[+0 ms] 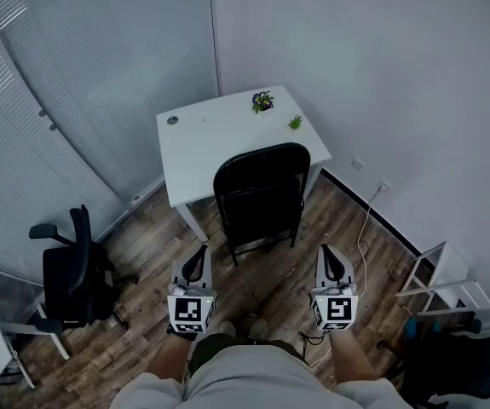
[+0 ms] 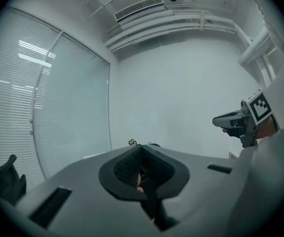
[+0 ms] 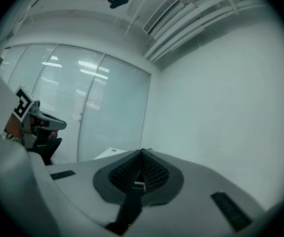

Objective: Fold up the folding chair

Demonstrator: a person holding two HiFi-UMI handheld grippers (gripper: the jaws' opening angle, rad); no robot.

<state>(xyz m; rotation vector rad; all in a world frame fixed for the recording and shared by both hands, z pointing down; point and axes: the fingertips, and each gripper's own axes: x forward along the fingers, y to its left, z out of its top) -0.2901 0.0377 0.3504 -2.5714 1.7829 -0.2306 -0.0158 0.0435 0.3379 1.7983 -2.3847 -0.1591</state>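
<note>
A black folding chair (image 1: pixel 260 196) stands unfolded on the wood floor, its backrest toward me and its seat tucked under a white desk (image 1: pixel 202 143). My left gripper (image 1: pixel 195 265) is held a little short of the chair on its left, jaws shut and empty. The right gripper (image 1: pixel 331 262) hangs level with it on the chair's right, also shut with nothing held. In the left gripper view the shut pads (image 2: pixel 141 169) point at the far wall, with the right gripper (image 2: pixel 240 120) at the right edge. The right gripper view shows its shut pads (image 3: pixel 141 174).
Two small potted plants (image 1: pixel 263 102) sit on the desk. A black office chair (image 1: pixel 72 275) stands at the left. A white rack (image 1: pixel 445 281) and a wall cable (image 1: pixel 366 228) are on the right. Glass partition with blinds lines the left side.
</note>
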